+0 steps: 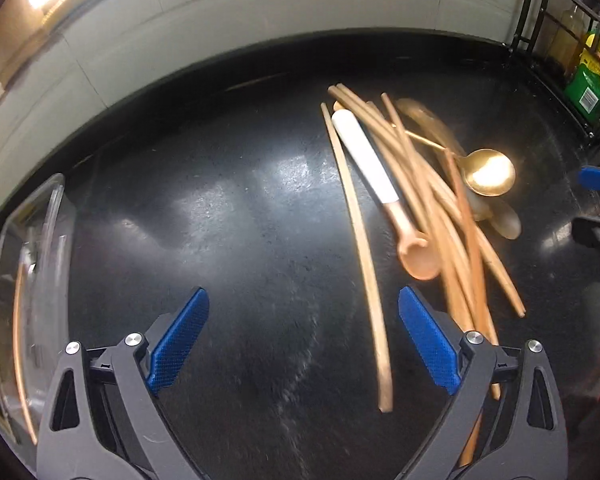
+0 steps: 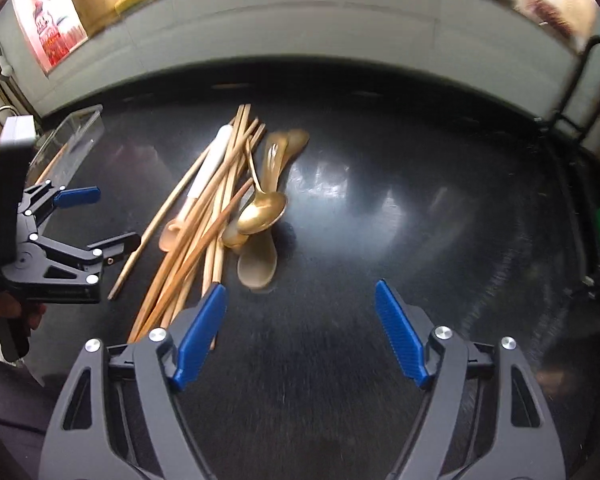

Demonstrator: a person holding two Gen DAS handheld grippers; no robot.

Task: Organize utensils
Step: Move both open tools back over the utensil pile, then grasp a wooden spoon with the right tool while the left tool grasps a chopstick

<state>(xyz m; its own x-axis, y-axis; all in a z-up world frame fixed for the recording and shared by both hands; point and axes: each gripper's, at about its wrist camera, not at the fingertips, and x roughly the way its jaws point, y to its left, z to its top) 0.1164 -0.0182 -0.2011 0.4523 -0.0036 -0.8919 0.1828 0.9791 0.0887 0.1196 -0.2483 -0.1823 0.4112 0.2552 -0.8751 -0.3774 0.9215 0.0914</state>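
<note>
A loose heap of wooden chopsticks (image 1: pixel 420 200), a white-handled spoon (image 1: pixel 384 188) and a gold spoon (image 1: pixel 488 172) lies mid-worktop (image 1: pixel 228 200). By the worktop's left edge, a clear tray (image 1: pixel 32 260) holds one chopstick. Left gripper (image 1: pixel 304 340) and right gripper (image 2: pixel 300 328): jaws apart, empty.

Utensil pile (image 1: pixel 420 208) right of clear container (image 1: pixel 32 264)

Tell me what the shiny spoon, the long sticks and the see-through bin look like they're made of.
Gold spoon: likely metal with a brushed brass-tone finish, given the bright glint in its bowl. Chopsticks: probably wood or bamboo, matte tan with no shine. Clear bin: transparent, so plastic or glass; its rounded rim and blur leave that open.
</note>
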